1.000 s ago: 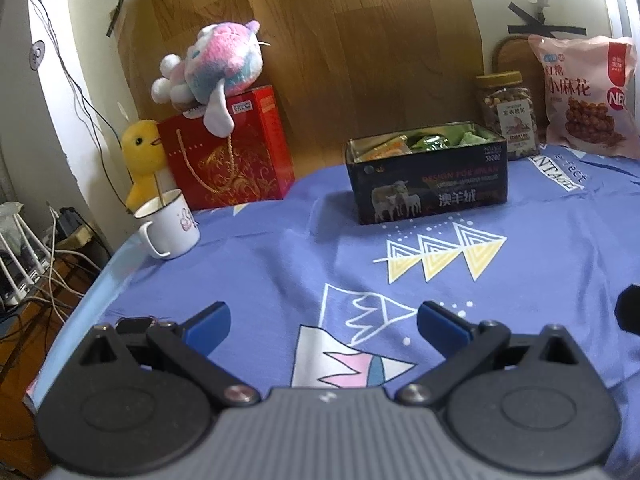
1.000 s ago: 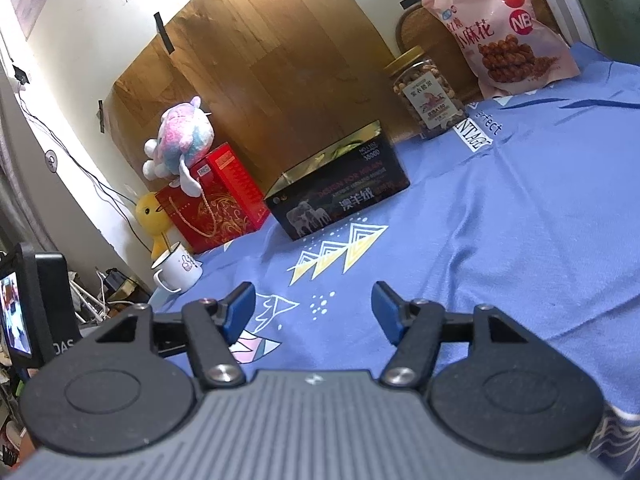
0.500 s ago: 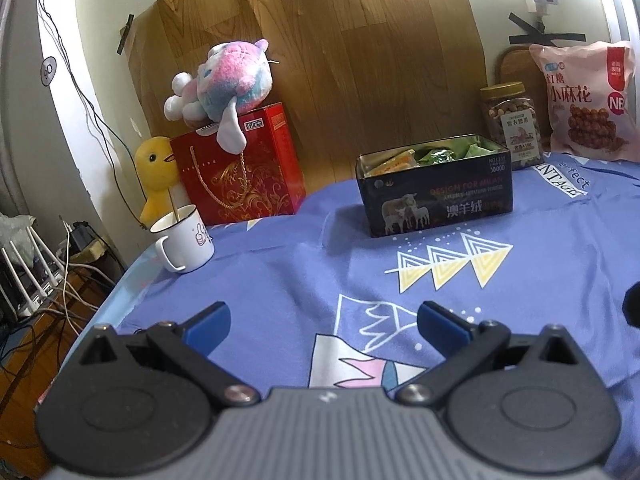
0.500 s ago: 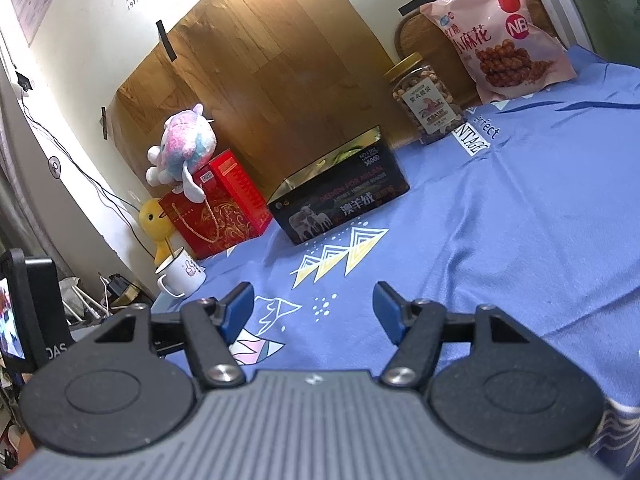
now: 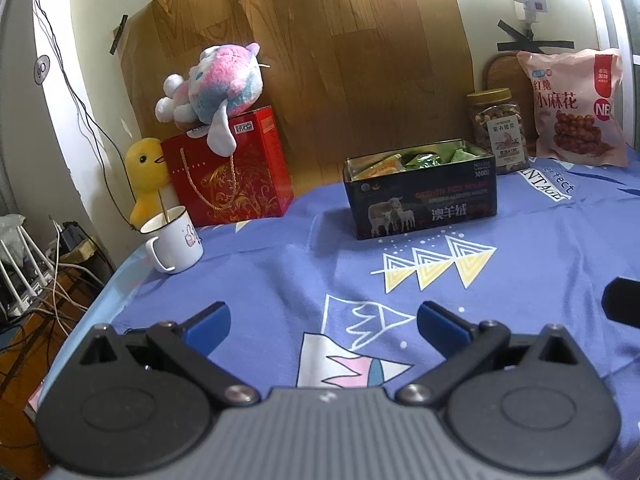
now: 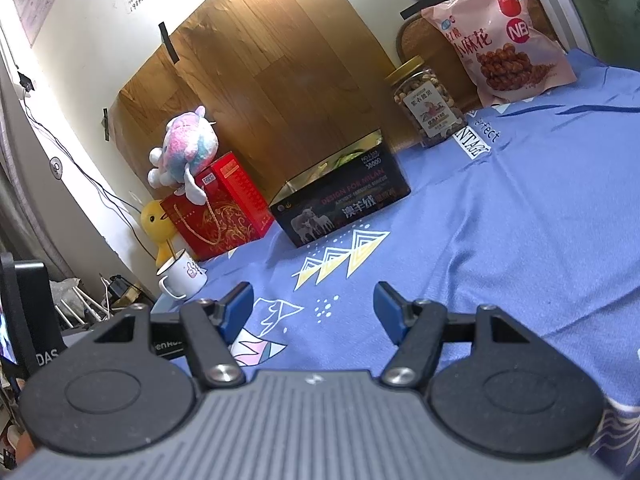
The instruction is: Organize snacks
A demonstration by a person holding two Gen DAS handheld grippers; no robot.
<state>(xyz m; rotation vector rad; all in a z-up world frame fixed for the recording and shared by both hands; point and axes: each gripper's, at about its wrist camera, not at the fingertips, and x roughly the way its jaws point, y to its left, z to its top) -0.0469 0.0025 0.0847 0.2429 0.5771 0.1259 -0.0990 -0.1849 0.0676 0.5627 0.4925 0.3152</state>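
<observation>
I have both tools held low over the blue cloth (image 5: pixel 280 280), well back from everything, which gives me a full look at the layout without a commitment to any grab. My left gripper (image 5: pixel 323 322) has its jaws spread wide with nothing between them, and my right gripper (image 6: pixel 313 310) is the same, spread and empty. I keep them apart like this so either one is ready to close on a packet.

The snacks sit along the far side of the cloth. The dark tin (image 5: pixel 422 196) stands open near the middle, lid off, with orange and green packets (image 5: pixel 416 160) showing above its rim, so I judge it to be the collecting place. Just to its right stands the nut jar (image 5: pixel 496 128), upright with its lid on, and beyond that the pink snack bag (image 5: pixel 572 104) leans against the wall, likely propped there because it cannot stand by itself.

On the left, the red gift bag (image 5: pixel 228 176) carries a plush toy (image 5: pixel 216 84), with a yellow duck (image 5: pixel 146 176) beside it and a white mug (image 5: pixel 174 244) in front; I treat these as bystanders.

From the right wrist view the jar and the pink bag lie nearer my right side, so I would judge them work for that tool, though neither is touched yet
</observation>
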